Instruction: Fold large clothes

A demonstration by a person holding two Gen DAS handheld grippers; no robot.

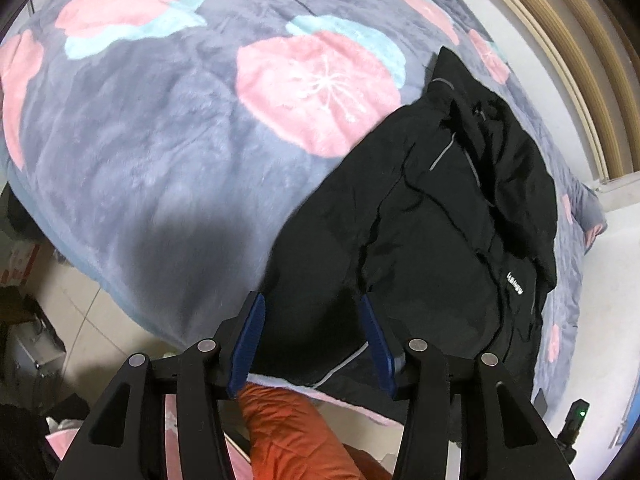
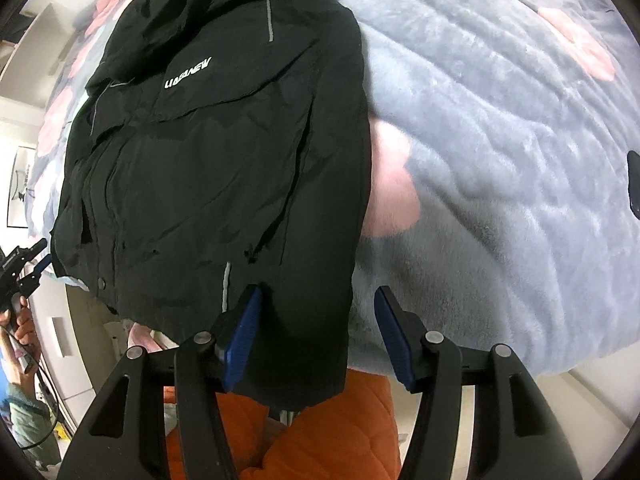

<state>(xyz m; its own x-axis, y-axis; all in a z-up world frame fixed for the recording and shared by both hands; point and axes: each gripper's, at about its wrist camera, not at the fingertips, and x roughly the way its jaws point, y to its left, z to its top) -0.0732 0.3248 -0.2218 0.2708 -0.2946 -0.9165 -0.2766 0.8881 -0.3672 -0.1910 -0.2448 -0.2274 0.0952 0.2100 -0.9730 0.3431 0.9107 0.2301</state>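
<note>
A black jacket (image 1: 432, 216) with a white chest logo lies front up on the bed, its hem hanging at the near edge. My left gripper (image 1: 311, 300) hovers open over the hem's left part; black fabric shows between the blue pads (image 1: 252, 336), untouched. In the right wrist view the jacket (image 2: 208, 152) fills the left half. My right gripper (image 2: 319, 291) stands open at its right lower edge. The left pad (image 2: 240, 336) is over the fabric and the right pad over the blanket. My left gripper (image 2: 38, 258) shows small at the far left, in a hand.
A fluffy grey blanket (image 1: 160, 140) with pink flowers covers the bed (image 2: 500, 160). Orange quilted fabric (image 1: 288, 432) on the person sits below both grippers (image 2: 340, 432). Tiled floor and boxes (image 1: 20, 268) lie left of the bed. A wooden frame (image 1: 580, 60) runs along the far right.
</note>
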